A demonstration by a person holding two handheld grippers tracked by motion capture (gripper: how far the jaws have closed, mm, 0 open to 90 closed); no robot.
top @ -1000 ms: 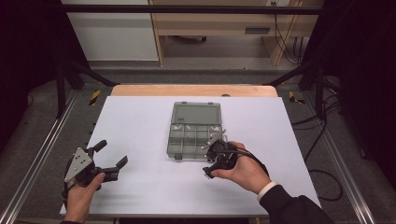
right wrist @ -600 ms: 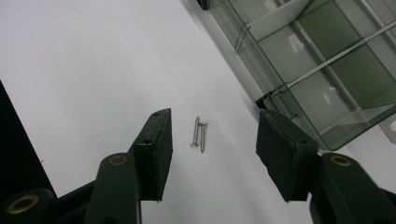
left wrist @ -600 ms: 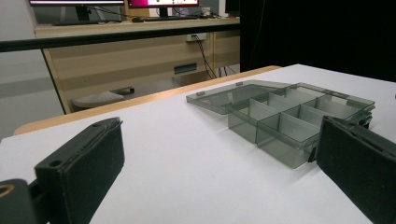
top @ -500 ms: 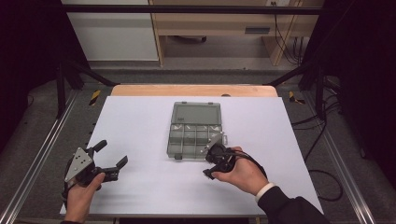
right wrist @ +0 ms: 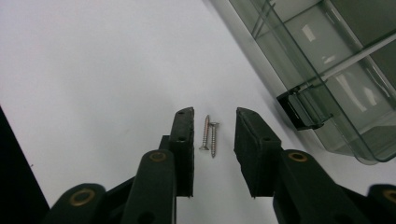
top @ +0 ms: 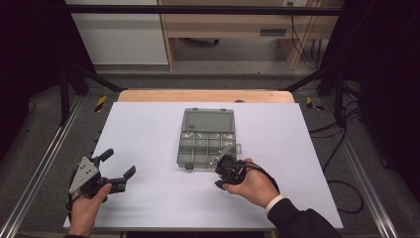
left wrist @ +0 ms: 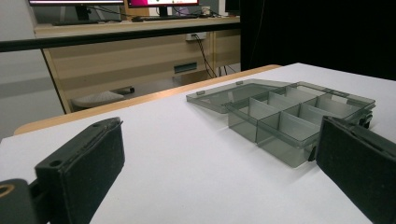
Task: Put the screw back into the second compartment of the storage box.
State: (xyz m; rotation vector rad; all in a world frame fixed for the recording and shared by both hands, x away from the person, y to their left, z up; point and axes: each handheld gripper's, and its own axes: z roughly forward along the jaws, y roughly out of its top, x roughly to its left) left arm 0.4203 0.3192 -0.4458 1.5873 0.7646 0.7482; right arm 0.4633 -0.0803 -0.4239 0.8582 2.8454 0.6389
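Since a moment ago the right hand-held gripper (right wrist: 213,154) has drawn nearer along the white counter (top: 148,129); its own view shows two silver metal screws (right wrist: 209,134) lying untouched between its parted jaws, beside the smoky clear plastic compartment box (top: 205,136), while the left hand-held gripper (top: 117,169) rests spread wide

So the right gripper (top: 224,173) has slid back a bit from the organizer box (top: 205,136). A second ago it was right up against the box's near right corner, by the latch; half a second ago it had already dropped toward the person, and now it sits just off that corner, closer to the table's near edge. The hand (top: 252,184) holding it came back along with it. The right gripper view has the jaws parted around two screws (right wrist: 209,135) lying side by side on the white tabletop, just beside the box's latch (right wrist: 302,109).
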